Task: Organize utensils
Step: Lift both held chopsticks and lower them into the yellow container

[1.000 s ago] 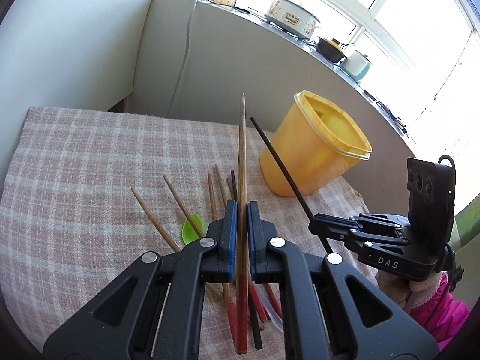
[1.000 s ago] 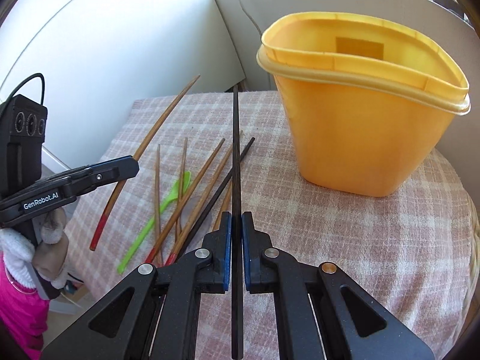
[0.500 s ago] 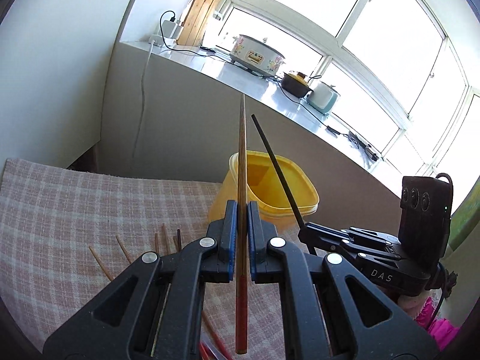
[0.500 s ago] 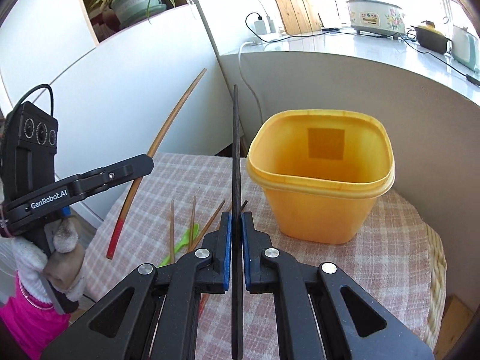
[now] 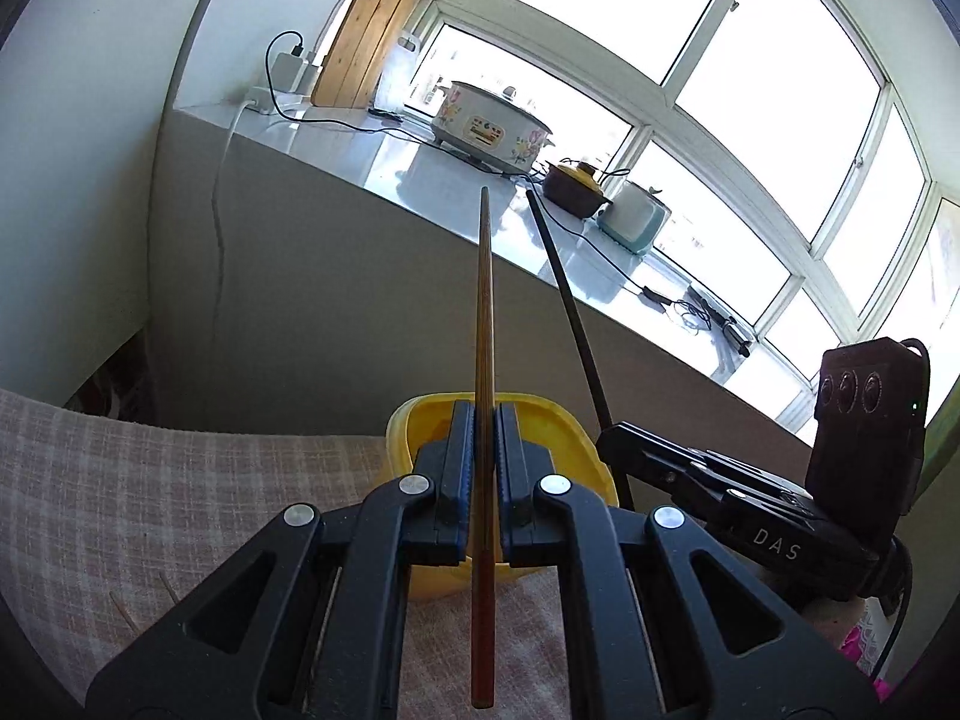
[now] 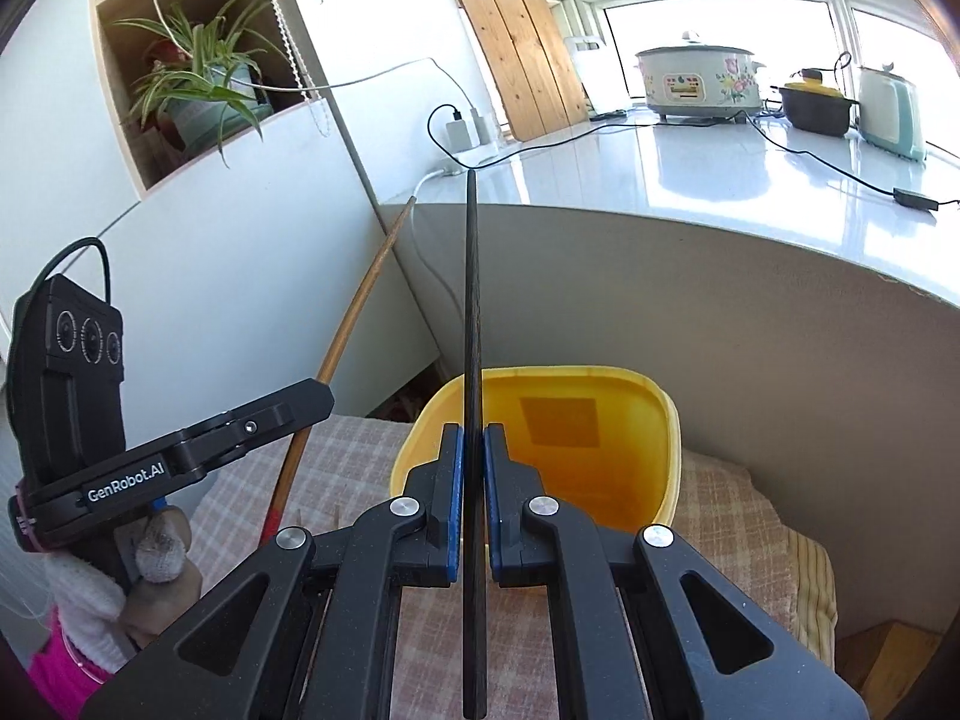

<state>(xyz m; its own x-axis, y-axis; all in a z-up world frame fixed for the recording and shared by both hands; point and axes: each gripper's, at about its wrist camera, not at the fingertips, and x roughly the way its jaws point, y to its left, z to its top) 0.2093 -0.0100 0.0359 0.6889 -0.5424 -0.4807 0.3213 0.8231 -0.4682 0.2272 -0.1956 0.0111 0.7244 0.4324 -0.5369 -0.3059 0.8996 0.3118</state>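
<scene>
Left wrist: my left tongs (image 5: 481, 468) pinch a brown chopstick (image 5: 483, 324), red-ended; right tongs (image 6: 473, 480) pinch a black chopstick (image 6: 471, 324) above the yellow tub (image 6: 654, 414).

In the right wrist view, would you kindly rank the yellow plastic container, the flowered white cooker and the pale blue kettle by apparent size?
1. Yellow plastic container, largest, though nearest the camera.
2. Flowered white cooker.
3. Pale blue kettle, smallest; partly cut off at the picture's edge, so unsure.

1. "DAS" in pale letters stands on the side of the right gripper (image 5: 618, 450), seen from the left wrist.
2. "GenRobot.AI" in white stands on the side of the left gripper (image 6: 312, 399), seen from the right wrist.
3. The cooker (image 6: 699, 81) label is unreadable.
</scene>
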